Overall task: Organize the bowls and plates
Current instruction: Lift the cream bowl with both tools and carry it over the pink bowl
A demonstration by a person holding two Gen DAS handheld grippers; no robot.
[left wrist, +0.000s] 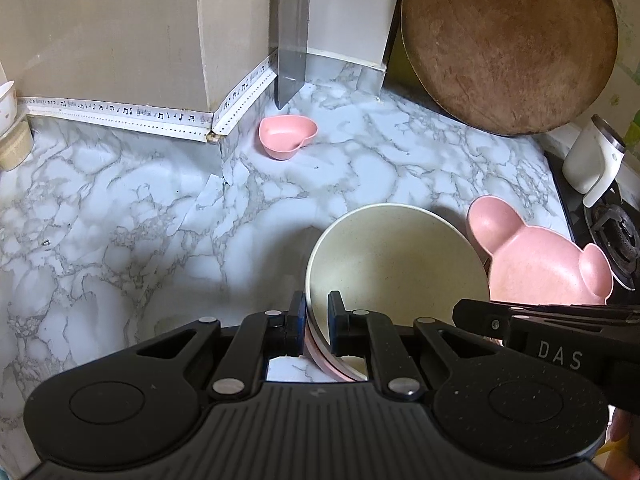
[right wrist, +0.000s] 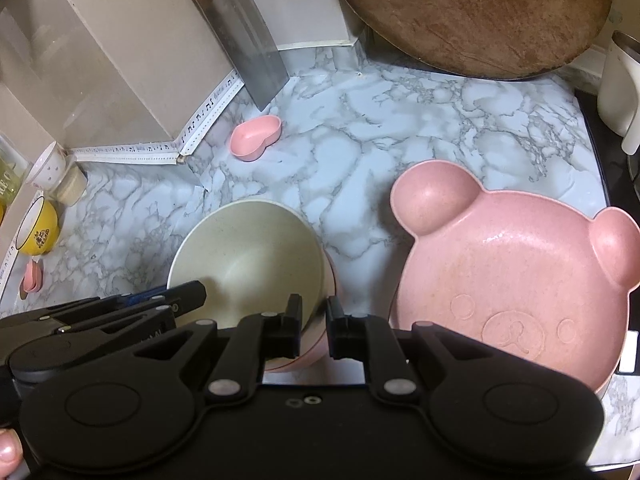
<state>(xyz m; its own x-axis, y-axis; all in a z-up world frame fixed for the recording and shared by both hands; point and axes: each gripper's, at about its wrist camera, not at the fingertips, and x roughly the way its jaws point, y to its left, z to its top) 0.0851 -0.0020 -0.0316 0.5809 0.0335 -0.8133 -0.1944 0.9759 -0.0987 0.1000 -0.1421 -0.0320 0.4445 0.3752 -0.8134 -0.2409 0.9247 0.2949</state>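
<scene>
A cream bowl (left wrist: 396, 264) sits nested in a pink bowl (left wrist: 332, 364) on the marble counter. My left gripper (left wrist: 316, 312) is shut on the rims of the stacked bowls, one finger inside, one outside. In the right wrist view the cream bowl (right wrist: 244, 248) is at centre left with the pink bowl (right wrist: 296, 356) under it. My right gripper (right wrist: 314, 316) straddles the stack's right rim with a narrow gap; contact is unclear. A pink bear-shaped plate (right wrist: 516, 280) lies to the right, also in the left wrist view (left wrist: 548, 268). A small pink heart bowl (left wrist: 286, 136) stands farther back.
A cleaver (left wrist: 292, 48) leans against the back wall. A round wooden board (left wrist: 508, 40) leans at the back right. A white jug (left wrist: 592, 160) stands by the stove (left wrist: 612, 236). A yellow cup (right wrist: 38, 226) and small dishes (right wrist: 48, 164) sit at the left.
</scene>
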